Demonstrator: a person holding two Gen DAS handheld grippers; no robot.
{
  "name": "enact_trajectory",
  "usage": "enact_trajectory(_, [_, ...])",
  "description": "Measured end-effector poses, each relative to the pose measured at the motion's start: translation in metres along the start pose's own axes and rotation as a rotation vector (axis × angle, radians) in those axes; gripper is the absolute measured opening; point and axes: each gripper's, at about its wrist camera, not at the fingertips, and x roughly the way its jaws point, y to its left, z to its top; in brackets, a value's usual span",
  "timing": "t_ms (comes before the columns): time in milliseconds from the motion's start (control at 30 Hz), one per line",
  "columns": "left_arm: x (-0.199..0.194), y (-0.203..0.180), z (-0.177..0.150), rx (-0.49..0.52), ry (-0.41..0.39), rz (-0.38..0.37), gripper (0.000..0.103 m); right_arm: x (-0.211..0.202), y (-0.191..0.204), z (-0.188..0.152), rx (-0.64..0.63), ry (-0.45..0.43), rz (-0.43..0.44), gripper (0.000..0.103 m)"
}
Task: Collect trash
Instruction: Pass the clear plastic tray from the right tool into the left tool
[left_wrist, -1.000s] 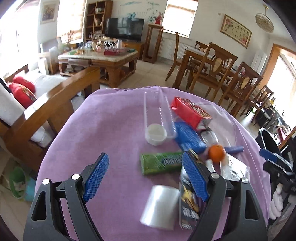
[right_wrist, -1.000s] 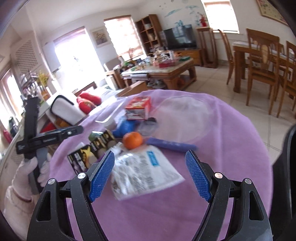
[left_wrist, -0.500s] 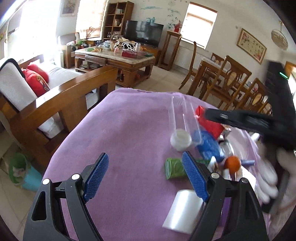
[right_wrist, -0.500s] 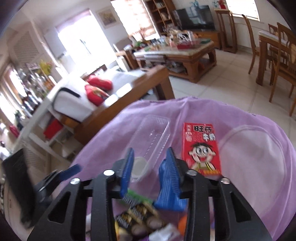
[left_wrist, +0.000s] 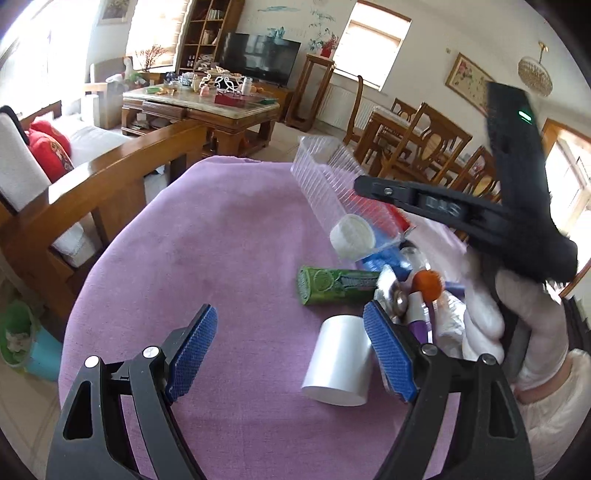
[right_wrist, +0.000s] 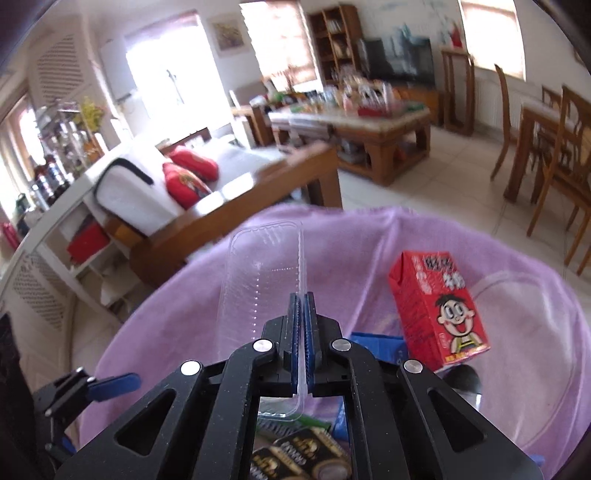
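Your right gripper (right_wrist: 303, 317) has pinched the clear plastic tray (right_wrist: 258, 266) wall; left gripper (left_wrist: 284, 354) gapes empty. Milk carton (right_wrist: 436, 306), gum pack (left_wrist: 332, 286), cup (left_wrist: 340, 362) still wait.

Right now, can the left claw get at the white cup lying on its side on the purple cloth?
Probably yes. The left claw is open, and the white cup lies just inside its right-hand finger with bare purple cloth around it. The right claw is busy higher up, pinching the clear plastic tray.
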Motion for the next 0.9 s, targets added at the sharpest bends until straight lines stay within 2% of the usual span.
enact_trajectory(100, [-0.013, 0.004, 0.008, -0.049, -0.038, -0.058, 0.081, -0.047, 0.02, -0.015, -0.139, -0.146, -0.063, 0.004])
enact_trajectory(167, [-0.021, 0.001, 0.014, -0.045, -0.061, -0.055, 0.081, -0.073, 0.029, -0.027, -0.224, -0.223, -0.095, 0.004])
enact_trajectory(267, [-0.036, -0.011, 0.029, -0.026, -0.094, -0.077, 0.081, -0.109, 0.034, -0.051, -0.301, -0.307, -0.096, 0.004])
enact_trajectory(367, [-0.04, -0.029, 0.038, 0.005, -0.09, -0.125, 0.081, -0.127, 0.033, -0.069, -0.334, -0.334, -0.117, 0.004])
enact_trajectory(467, [-0.033, -0.051, 0.041, 0.073, -0.054, -0.059, 0.081, -0.147, 0.022, -0.083, -0.334, -0.373, -0.123, 0.004])
enact_trajectory(567, [-0.024, -0.05, 0.041, -0.009, 0.012, -0.182, 0.081, -0.161, 0.011, -0.096, -0.36, -0.394, -0.198, 0.004])
enact_trajectory(600, [-0.026, -0.051, 0.041, -0.025, 0.008, -0.207, 0.081, -0.166, 0.007, -0.1, -0.348, -0.399, -0.206, 0.004])
enact_trajectory(767, [-0.032, -0.071, 0.031, 0.013, -0.015, -0.229, 0.081, -0.174, -0.01, -0.11, -0.361, -0.408, -0.272, 0.004])
enact_trajectory(900, [-0.022, -0.092, 0.034, 0.072, 0.009, -0.214, 0.081, -0.175, -0.001, -0.119, -0.421, -0.425, -0.242, 0.004])
